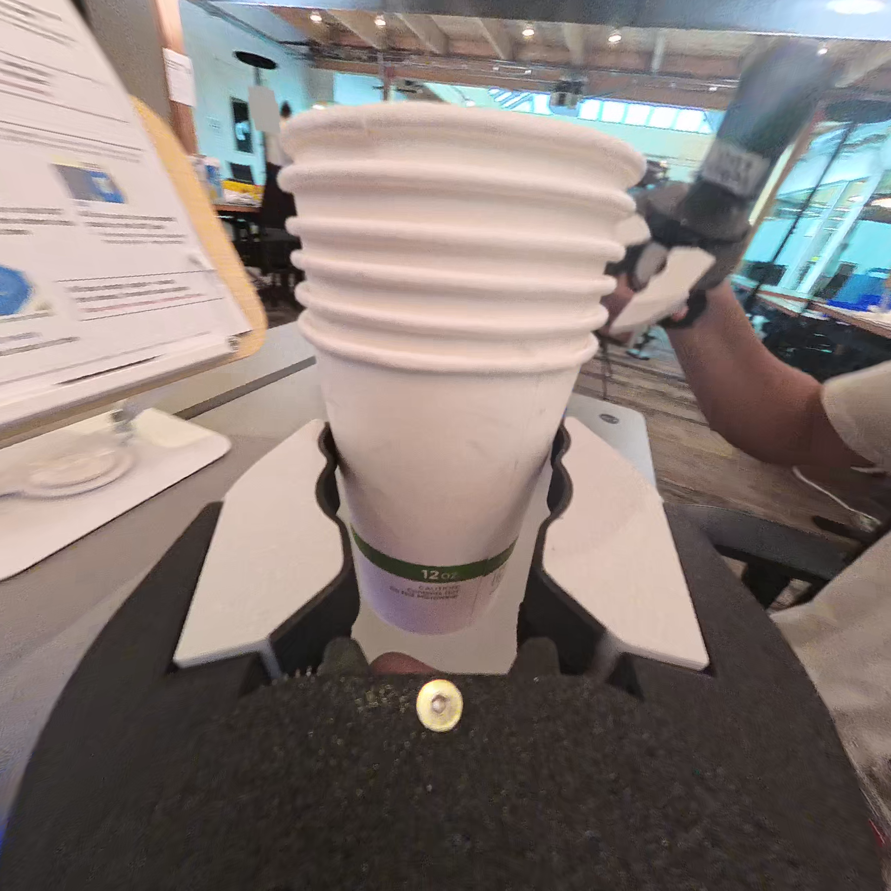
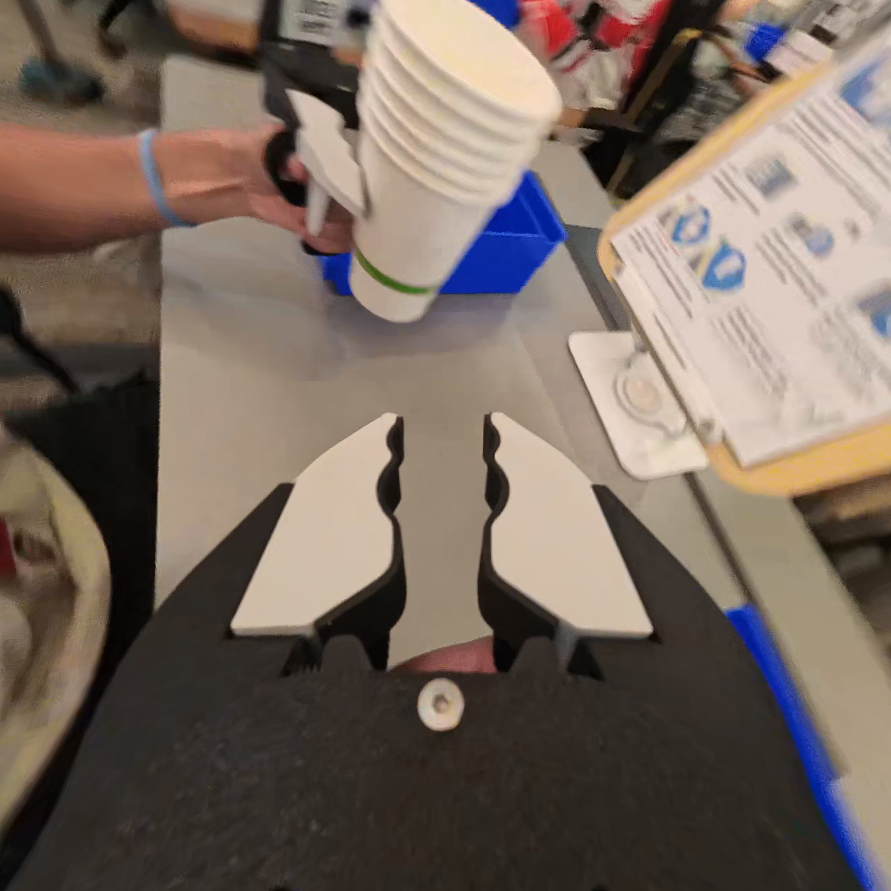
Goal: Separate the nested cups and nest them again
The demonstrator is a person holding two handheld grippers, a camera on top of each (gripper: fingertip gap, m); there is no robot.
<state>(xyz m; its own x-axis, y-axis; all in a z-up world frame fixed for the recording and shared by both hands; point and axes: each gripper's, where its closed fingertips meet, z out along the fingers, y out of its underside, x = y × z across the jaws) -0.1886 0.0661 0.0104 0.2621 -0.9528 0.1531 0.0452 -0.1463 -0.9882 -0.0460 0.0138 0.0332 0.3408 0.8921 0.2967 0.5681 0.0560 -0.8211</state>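
A stack of several nested white paper cups [image 1: 443, 337], the bottom one with a green band, stands between the fingers of my left gripper [image 1: 443, 434], which is shut on the lowest cup's wall. In the right wrist view the stack [image 2: 434, 168] is held tilted above the grey table [image 2: 270, 366], with one left gripper finger [image 2: 328, 144] showing against its side. My right gripper [image 2: 441, 424] is open and empty, low over the table, nearer than the stack. One of its white fingers [image 1: 660, 284] shows in the left wrist view, just right of the stack.
A blue bin [image 2: 511, 250] sits on the table behind the stack. A printed sheet on a wooden board [image 2: 771, 265] stands on a white base [image 2: 627, 400] at the table's right side; it also shows in the left wrist view [image 1: 96, 217]. A person's arm [image 1: 752, 385] reaches in.
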